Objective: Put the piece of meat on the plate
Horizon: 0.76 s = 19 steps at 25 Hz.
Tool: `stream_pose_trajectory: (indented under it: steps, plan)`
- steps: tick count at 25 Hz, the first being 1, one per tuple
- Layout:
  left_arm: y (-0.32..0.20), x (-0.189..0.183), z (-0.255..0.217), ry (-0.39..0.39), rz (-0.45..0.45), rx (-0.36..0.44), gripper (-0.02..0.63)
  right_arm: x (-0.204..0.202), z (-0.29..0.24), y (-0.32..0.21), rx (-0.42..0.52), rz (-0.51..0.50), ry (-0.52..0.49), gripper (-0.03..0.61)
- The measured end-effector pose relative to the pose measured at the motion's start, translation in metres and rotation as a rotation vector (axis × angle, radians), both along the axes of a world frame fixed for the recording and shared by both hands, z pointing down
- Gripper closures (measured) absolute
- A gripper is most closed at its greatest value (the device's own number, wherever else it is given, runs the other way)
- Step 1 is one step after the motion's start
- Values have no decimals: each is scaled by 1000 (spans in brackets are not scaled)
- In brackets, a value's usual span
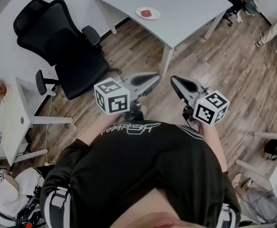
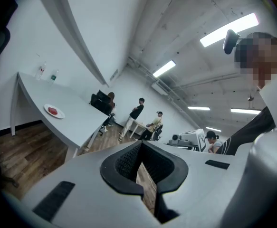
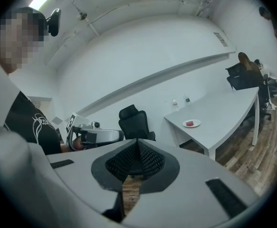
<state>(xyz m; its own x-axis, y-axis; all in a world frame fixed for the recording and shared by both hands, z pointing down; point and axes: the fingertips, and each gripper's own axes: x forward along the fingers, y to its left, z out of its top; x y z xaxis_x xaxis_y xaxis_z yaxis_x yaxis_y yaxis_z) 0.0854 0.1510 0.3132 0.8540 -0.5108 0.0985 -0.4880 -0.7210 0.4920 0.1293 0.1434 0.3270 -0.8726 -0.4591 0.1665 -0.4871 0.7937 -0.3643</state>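
Note:
A red piece of meat lies on a white plate on the far grey table, well ahead of me. The left gripper view shows the meat on the plate at left; in the right gripper view the meat and plate are small at right. My left gripper and right gripper hang close to my body over the wooden floor, far from the table. Both are shut with nothing between the jaws.
A black office chair stands to the left between me and the table. A small white desk is at the left and a bag lies on the floor. Two bottles stand at the table's far end. Several people are at desks beyond.

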Motion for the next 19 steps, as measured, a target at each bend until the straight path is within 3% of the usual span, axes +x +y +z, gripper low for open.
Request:
stream_pose_trajectory:
  steps: [19]
  plan:
    - [67, 46, 1, -30, 0, 44, 606, 43, -1, 66, 55, 2, 1, 565]
